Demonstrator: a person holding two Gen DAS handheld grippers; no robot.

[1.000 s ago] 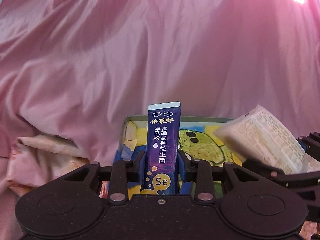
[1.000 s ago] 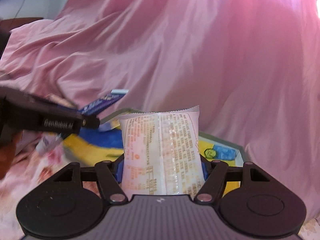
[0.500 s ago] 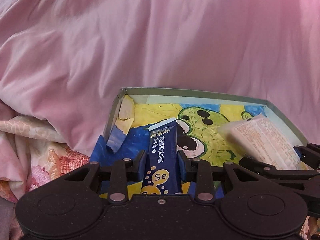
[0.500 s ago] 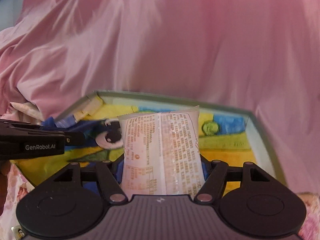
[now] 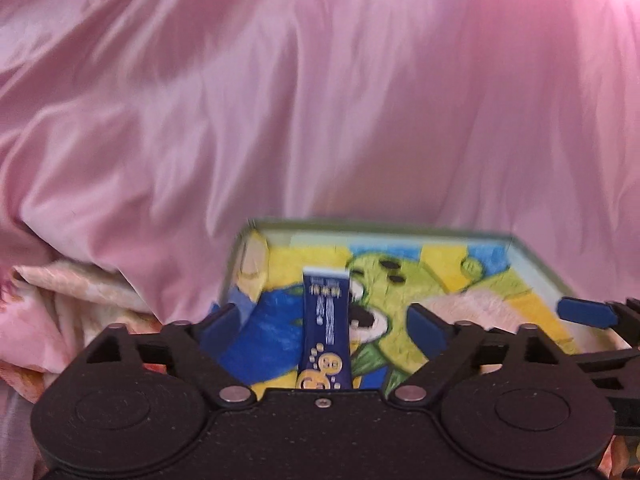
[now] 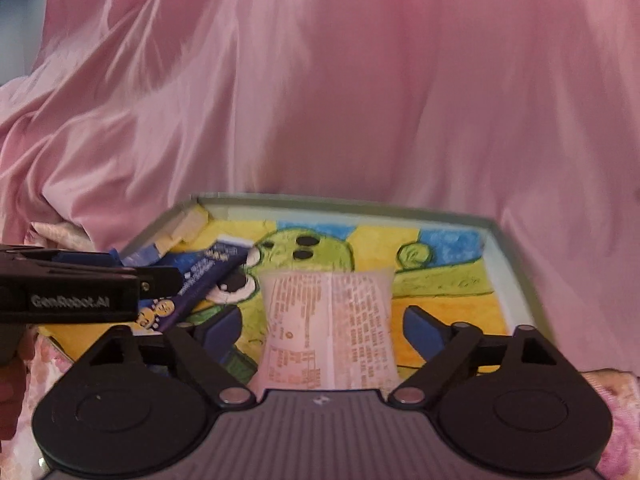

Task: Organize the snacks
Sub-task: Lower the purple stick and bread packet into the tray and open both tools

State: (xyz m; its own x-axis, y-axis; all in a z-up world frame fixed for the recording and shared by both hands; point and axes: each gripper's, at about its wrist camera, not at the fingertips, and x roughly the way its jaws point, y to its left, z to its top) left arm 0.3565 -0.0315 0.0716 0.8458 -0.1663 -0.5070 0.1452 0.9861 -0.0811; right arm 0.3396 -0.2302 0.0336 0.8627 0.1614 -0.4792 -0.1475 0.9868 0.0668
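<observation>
Navy-blue foil, printed with pale lettering and gold circles, makes up the stick sachet (image 5: 327, 332) that stands between the spread fingers of the left hand-held gripper (image 5: 325, 330); its jaws are opening and neither blue pad touches the packet, whose lower end is hidden behind the gripper body, so whether it rests on anything there I cannot tell. From the right wrist view the same sachet (image 6: 200, 280) lies slanted over the left part of the tray. Beside it, the pale pink snack packet (image 6: 330, 328) with reddish print sits between the fingers of the right hand-held gripper (image 6: 324, 330) — those jaws are opening too, with clear gaps on both sides of the packet. Both snacks are within the shallow green-rimmed tray (image 6: 504, 240), whose floor carries a drawing of a green cartoon creature on yellow and blue. In the left wrist view the packet shows as a blurred pale patch (image 5: 472, 308), probably lying on the tray floor. A crumpled scrap of cream and blue paper (image 6: 184, 228) sits in the tray's far left corner. Pink satin bedding (image 5: 280, 100) rises behind the tray — and a floral cloth (image 5: 60, 320) lies to its left.
</observation>
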